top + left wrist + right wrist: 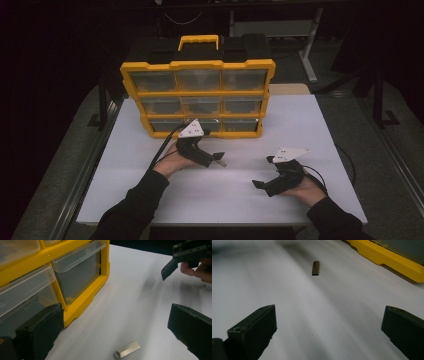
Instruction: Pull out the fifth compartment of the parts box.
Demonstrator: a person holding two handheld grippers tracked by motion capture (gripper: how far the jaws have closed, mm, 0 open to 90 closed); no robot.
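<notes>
**Left gripper view: metal bar lies just ahead of the spread jaws**

Left gripper view shows the left gripper (112, 340) with its jaws spread wide and nothing between them. Just ahead, slightly right of the midline between them, a small metal bar (127, 349) lies flat on the white table (140, 290). Its long axis runs across the gap at a slant, rounded end nearer the left jaw, squared end up and to the right. A plain closing would likely meet the bar near its ends, so I judge a turn of the hand is needed to pinch its long sides.

Farther out, the yellow drawer box (82, 300) stands to the left with its clear drawers shut. The right gripper (267, 172), jaws also spread and empty, hovers well apart from the bar; from its own camera the bar (315, 267) lies far ahead, pointing almost straight away. In the high view the bar (221, 161) pokes out beside the left gripper (212, 157), clearly the nearer one.
</notes>
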